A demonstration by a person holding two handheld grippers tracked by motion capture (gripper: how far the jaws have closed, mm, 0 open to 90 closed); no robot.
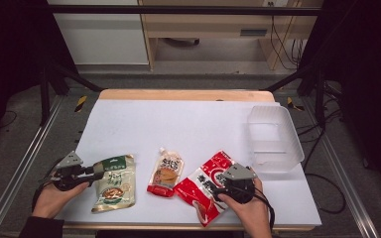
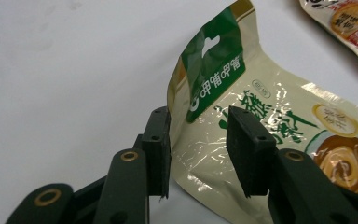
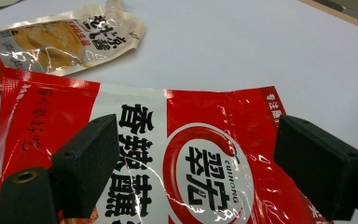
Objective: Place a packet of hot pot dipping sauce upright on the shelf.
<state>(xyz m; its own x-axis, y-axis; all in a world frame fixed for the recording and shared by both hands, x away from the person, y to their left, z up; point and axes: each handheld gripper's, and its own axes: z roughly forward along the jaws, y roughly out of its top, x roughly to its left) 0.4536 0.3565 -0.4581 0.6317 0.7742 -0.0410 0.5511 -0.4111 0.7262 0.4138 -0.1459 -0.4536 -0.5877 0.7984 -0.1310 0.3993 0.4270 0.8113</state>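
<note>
Left gripper [image 2: 198, 154]: jaws partly apart, straddling the lifted edge of the green pouch [image 2: 261, 126], pads not visibly pressing. Pouch lies on the white table [image 1: 188, 124] at 7 o'clock. Right gripper [image 3: 196, 172]: jaws spread wide over the red pouch [image 3: 196, 140] at 5 o'clock. Spouted pouch [image 1: 166, 173] between them.
</note>
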